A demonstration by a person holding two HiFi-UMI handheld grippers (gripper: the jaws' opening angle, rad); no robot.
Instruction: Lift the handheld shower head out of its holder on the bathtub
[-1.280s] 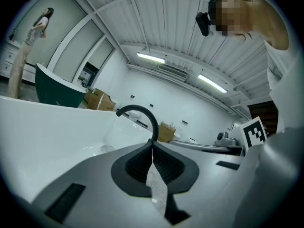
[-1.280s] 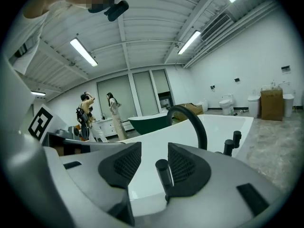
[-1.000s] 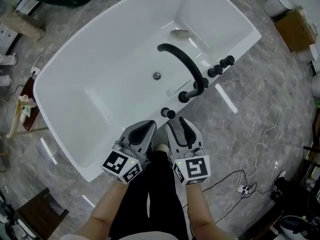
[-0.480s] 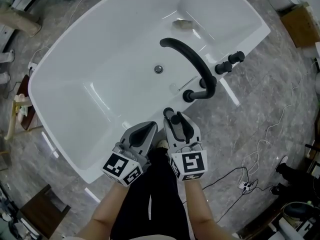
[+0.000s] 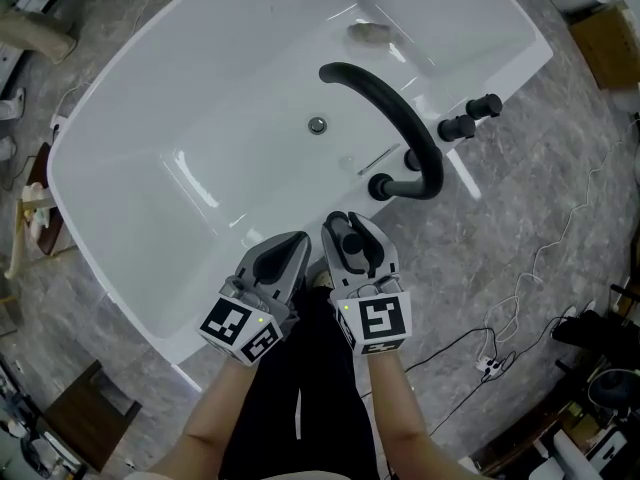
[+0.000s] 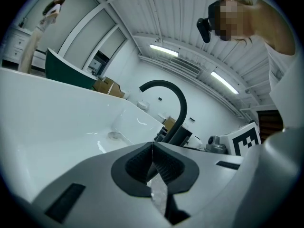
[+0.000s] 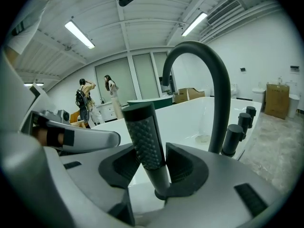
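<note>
Now we log the right gripper (image 5: 349, 226) at the near rim of the white oval bathtub (image 5: 180, 88), jaws spread on either side of the black knurled cylindrical shower head handle (image 7: 145, 132), not yet clamped. Handle stands upright, seated in its holder on that rim. Left gripper (image 5: 290, 246) hangs just outside the rim, jaws pressed together, empty. Black arched spout (image 5: 390, 108) rises further along the rim. Risks, as we judge: closing off-centre tilts the handle; pulling at an angle binds it in the socket; the hose may snag.
</note>
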